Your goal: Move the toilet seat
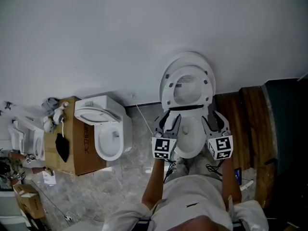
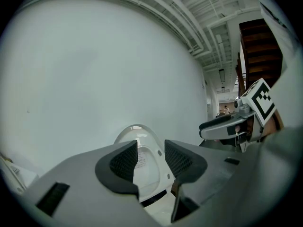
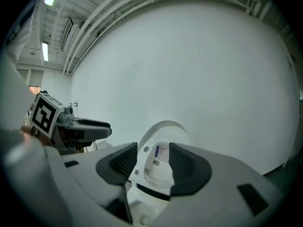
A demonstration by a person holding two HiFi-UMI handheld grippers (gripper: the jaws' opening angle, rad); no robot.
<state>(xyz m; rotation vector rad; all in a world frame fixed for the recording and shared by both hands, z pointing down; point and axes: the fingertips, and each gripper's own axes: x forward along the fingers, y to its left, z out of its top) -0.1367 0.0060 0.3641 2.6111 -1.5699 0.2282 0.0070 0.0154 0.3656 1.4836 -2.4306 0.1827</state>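
Toilet seat [image 1: 207, 88] upright: glossy white oval ring; bowl [image 1: 190, 141] smooth, white.

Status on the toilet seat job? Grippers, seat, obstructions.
Grippers: left gripper, right gripper both slightly open, empty, at the bowl. Target: toilet seat raised against lid, untouched. Nothing in the way.

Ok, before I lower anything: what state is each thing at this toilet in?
White oval toilet seat: raised, upright in front of its lid.
White toilet lid: raised behind the seat.
White toilet bowl: uncovered.
Left gripper: jaws apart, empty.
Right gripper: jaws apart, empty.
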